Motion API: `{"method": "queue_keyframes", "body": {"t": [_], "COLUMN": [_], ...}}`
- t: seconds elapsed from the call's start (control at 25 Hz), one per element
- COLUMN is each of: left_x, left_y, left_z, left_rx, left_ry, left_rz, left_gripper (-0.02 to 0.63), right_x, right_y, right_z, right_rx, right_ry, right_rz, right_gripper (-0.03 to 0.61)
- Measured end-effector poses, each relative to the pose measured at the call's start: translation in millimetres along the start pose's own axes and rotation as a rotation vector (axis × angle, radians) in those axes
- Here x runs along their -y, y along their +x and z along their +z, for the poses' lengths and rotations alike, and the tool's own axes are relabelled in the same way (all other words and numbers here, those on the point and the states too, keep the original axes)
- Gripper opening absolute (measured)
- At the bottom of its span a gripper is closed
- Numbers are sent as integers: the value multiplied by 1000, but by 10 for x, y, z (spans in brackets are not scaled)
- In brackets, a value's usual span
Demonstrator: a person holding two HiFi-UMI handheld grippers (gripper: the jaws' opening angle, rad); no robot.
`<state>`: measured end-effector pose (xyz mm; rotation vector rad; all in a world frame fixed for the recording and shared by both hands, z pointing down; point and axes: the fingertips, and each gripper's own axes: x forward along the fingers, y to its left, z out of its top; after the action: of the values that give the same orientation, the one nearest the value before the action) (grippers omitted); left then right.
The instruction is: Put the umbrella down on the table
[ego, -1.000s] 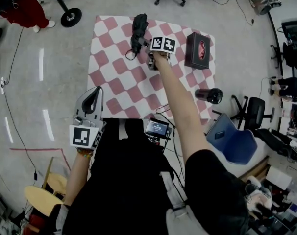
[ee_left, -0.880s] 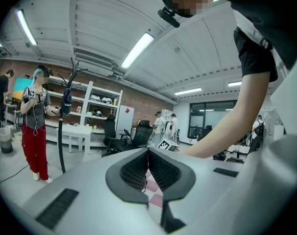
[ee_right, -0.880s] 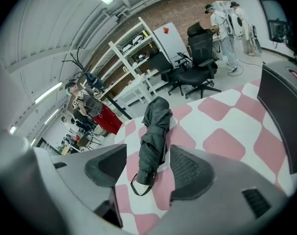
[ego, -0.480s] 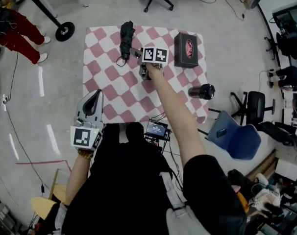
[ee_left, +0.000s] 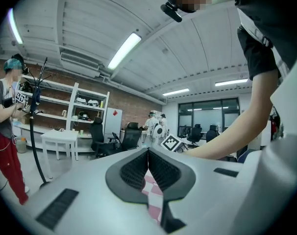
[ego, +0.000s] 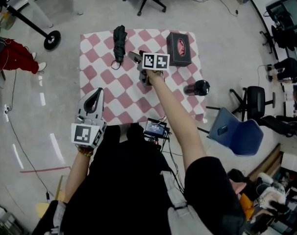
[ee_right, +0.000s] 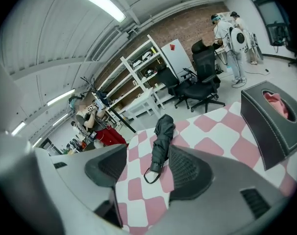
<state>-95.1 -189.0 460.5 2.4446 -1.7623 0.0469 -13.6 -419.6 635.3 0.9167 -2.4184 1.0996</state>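
The folded black umbrella (ego: pixel 119 42) lies flat on the red-and-white checked table (ego: pixel 97 50), at its far left part. In the right gripper view the umbrella (ee_right: pixel 162 140) shows ahead with its wrist loop pointing toward me. My right gripper (ego: pixel 134 58) hovers just to the near right of it, open (ee_right: pixel 143 168), with nothing between its pads. My left gripper (ego: pixel 93 98) is held off the table's near left corner, jaws shut (ee_left: pixel 148 156) and empty.
A black tissue box (ego: pixel 179 48) stands at the table's far right and a dark tumbler (ego: pixel 197 87) lies near the right edge. A small screen device (ego: pixel 156 128) sits at the near edge. A blue chair (ego: pixel 235 134) is on the right, and a person in red trousers (ego: pixel 13 58) on the left.
My right gripper has drawn back a little from the umbrella, which stays lying on the table. The left gripper has not moved.
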Motion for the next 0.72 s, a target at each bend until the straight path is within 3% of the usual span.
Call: {"method": "queue_keyframes", "body": {"t": [0.72], "left_x": [216], "left_y": [217], "left_z": [175], "left_rx": [7], "left_ry": [62], "left_rz": [-91], "left_gripper": [14], "right_x": [-406], "right_y": [-651], "right_z": [304], "right_rx": [134], "right_ry": [-69], "right_rz": [59], "right_gripper": [268]}}
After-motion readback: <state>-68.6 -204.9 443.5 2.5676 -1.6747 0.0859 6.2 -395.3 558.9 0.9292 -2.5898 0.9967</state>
